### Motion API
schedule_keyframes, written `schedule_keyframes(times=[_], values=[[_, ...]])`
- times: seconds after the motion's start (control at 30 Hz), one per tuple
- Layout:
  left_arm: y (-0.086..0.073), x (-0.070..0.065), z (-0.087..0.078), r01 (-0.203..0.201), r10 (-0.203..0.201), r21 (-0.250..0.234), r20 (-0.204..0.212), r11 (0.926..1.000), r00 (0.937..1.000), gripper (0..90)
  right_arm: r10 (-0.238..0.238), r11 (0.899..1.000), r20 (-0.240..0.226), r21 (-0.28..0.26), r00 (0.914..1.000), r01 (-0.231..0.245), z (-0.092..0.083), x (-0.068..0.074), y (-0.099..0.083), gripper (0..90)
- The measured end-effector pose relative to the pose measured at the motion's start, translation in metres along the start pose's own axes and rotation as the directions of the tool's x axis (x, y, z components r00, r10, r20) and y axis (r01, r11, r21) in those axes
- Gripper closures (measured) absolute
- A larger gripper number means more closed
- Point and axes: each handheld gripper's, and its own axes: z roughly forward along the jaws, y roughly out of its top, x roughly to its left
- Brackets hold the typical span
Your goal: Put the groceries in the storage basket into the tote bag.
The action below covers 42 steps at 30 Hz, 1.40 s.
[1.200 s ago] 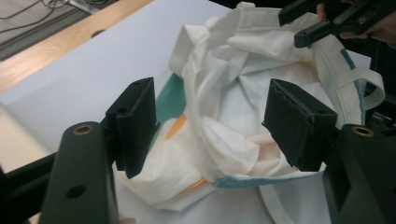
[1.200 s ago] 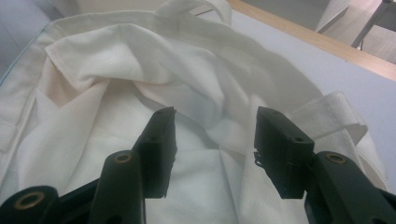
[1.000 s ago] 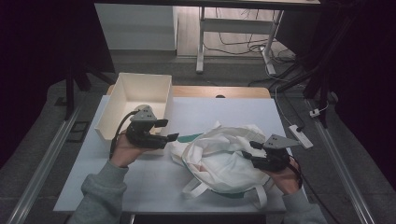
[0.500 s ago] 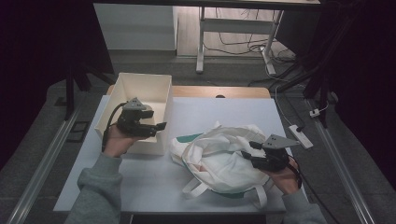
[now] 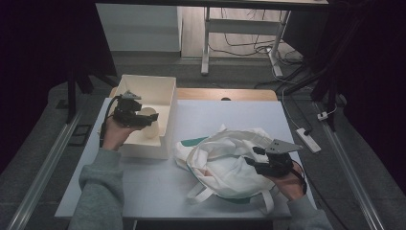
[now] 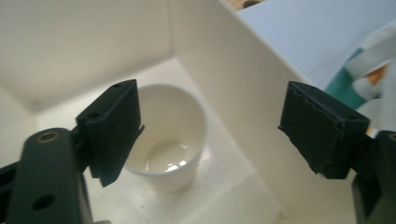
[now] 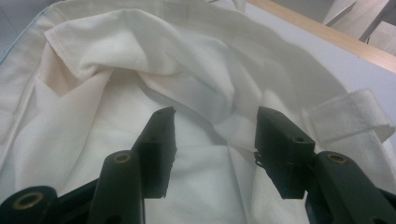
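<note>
My left tool [image 5: 143, 116] hangs over the open white box [image 5: 163, 88] at the counter's [image 5: 225, 115] far-left corner, jaws spread wide w/ nothing between them. In the left gripper view a small white cup [image 6: 170, 140] stands upright on the box floor, close to the inner wall; it's plain, smooth, glossy inside, w/ a bright glint at the bottom. One jaw overlaps the cup's rim in that view, the other sits out past the box wall, so I can't tell if either touches it. My right tool [image 5: 256, 157] is at the near-right, over a crumpled cream cloth tote bag [image 5: 220, 158] lying in the counter's middle-right; jaws parted, not pinching fabric as far as I see. The bag is off-white woven cloth, heavily folded, w/ webbing straps [image 5: 201, 191] trailing toward the near edge and a teal patch [image 5: 191, 142] showing at its left side. Bag and box sit just beside each other.
</note>
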Motion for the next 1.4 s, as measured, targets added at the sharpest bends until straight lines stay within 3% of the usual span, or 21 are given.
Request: schedule_keyframes(times=[0.2, 0.47, 0.6, 1.0, 1.17, 1.4], values=[[-0.003, 0.011, 0.011, 0.004, -0.003, 0.025, -0.032, 0.9997, 0.9995, 9.9, 0.003, 1.000, 0.005, 0.003, 1.0000, -0.003, 0.001, -0.001, -0.001, 47.8], [0.002, 0.016, 0.035, -0.012, 0.013, 0.085, -0.014, 0.9963, 0.9998, 5.9, 0.006, 1.000, 0.006, 0.013, 1.0000, -0.006, 0.003, -0.001, -0.002, 47.7], [0.000, 0.019, 0.043, -0.008, 0.013, 0.119, -0.043, 0.9929, 0.9990, 5.3, 0.006, 1.000, 0.006, 0.012, 1.0000, -0.006, 0.003, -0.001, -0.002, 47.7], [-0.002, 0.026, 0.062, 0.010, -0.012, 0.164, 0.013, 0.9864, 0.9998, 11.8, -0.003, 1.000, 0.019, 0.004, 0.9998, 0.003, 0.003, -0.001, -0.003, 47.9], [-0.003, 0.027, 0.065, 0.008, -0.011, 0.180, 0.012, 0.9836, 0.9999, 18.3, -0.019, 1.000, 0.035, -0.005, 0.9992, 0.020, 0.001, 0.001, -0.002, 48.0], [-0.004, 0.028, 0.063, 0.018, -0.020, 0.182, 0.005, 0.9831, 0.9998, 19.3, -0.016, 1.000, 0.038, -0.006, 0.9991, 0.016, 0.001, 0.000, -0.002, 48.0]])
